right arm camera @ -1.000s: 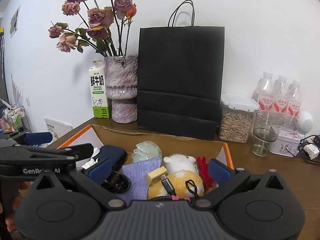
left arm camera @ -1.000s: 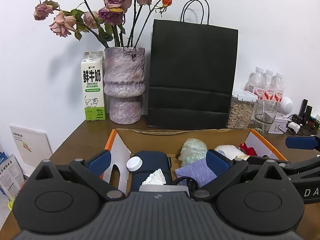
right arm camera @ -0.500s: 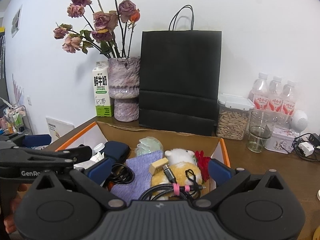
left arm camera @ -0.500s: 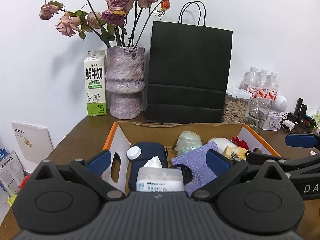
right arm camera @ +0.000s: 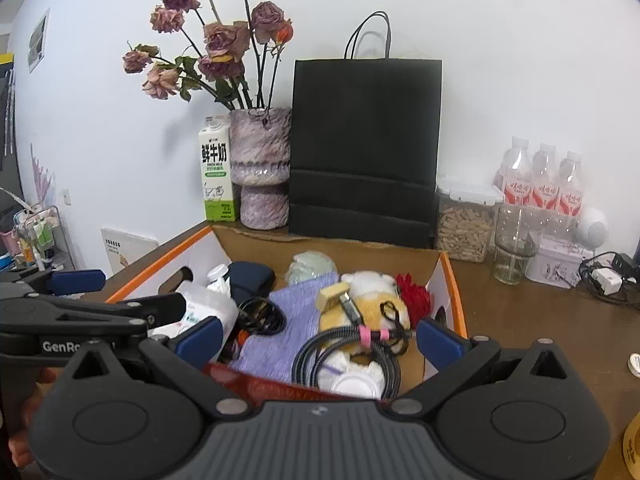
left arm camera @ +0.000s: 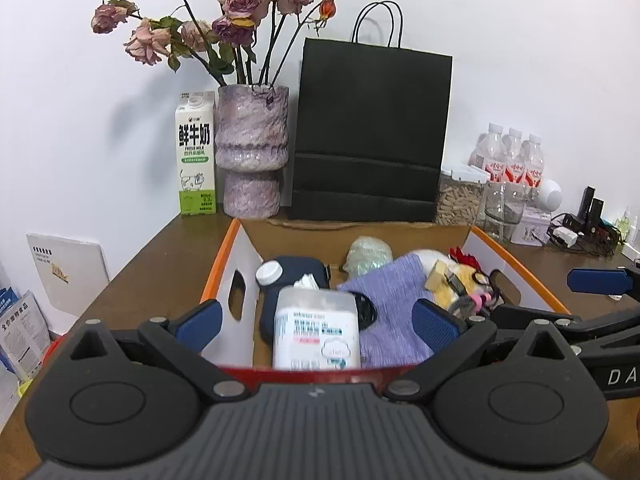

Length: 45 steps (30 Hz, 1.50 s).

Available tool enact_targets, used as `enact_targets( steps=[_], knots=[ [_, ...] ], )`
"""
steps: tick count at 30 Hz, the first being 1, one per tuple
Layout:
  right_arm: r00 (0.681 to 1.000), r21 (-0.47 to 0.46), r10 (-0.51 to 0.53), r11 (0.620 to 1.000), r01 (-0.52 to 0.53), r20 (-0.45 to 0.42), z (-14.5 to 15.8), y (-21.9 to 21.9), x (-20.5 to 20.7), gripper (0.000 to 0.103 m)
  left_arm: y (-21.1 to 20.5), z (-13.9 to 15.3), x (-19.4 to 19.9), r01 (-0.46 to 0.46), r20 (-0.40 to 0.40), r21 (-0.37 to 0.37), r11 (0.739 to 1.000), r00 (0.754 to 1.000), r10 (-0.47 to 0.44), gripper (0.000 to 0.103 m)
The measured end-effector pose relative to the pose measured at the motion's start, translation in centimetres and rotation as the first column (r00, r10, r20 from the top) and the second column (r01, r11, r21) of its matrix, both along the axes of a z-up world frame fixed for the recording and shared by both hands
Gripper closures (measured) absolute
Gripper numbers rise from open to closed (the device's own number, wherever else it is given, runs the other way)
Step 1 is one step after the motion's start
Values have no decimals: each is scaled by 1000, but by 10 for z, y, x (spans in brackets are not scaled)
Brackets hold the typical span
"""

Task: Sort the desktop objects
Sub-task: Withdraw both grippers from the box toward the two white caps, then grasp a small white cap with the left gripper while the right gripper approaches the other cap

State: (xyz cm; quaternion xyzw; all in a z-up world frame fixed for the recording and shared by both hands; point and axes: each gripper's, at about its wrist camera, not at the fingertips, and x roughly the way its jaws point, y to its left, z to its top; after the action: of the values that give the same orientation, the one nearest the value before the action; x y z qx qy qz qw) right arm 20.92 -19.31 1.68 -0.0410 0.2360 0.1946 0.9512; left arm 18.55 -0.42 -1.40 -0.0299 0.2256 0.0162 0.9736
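Behind box [left arm camera: 516, 268]: three bottles [left arm camera: 512, 158], one vase [left arm camera: 251, 152], one carton [left arm camera: 195, 152].

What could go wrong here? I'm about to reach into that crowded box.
The coiled cable lies loosely over the plush toy, so lifting either could drag the other along. The tissue pack sits between the open left gripper fingers, leaning on the dark pouch; a grab might catch both. The box is packed, so small items may get knocked aside.
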Motion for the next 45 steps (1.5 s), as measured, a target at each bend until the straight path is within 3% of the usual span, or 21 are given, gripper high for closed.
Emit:
enact_targets(
  steps=[16,29,36,39,40,41,45],
  knots=[
    [995,-35,28,999,-31,-93,-36,-10,-27,0,-10,-35,-29,35,-111,30,999,993,-31,0],
    [983,-58,-20,998,9,-185,-68,-32,-26,0,-27,-66,-22,77,-201,84,993,978,-59,1],
    [978,-53,-22,999,11,-208,-77,-34,-23,0,-29,-73,-13,99,-227,68,993,970,-81,25],
    [977,-50,-24,999,13,-212,-78,-35,-23,0,-31,-72,-13,117,-213,55,992,972,-103,51],
    [977,-49,-24,999,14,-214,-79,-34,-23,0,-32,-72,-13,122,-209,54,991,972,-108,67],
    [976,-48,-25,999,15,-216,-79,-34,-22,0,-33,-72,-13,123,-206,54,991,972,-110,74],
    [976,-44,-22,999,13,-214,-79,-33,-22,0,-32,-72,-13,127,-200,44,991,973,-116,74]
  ],
)
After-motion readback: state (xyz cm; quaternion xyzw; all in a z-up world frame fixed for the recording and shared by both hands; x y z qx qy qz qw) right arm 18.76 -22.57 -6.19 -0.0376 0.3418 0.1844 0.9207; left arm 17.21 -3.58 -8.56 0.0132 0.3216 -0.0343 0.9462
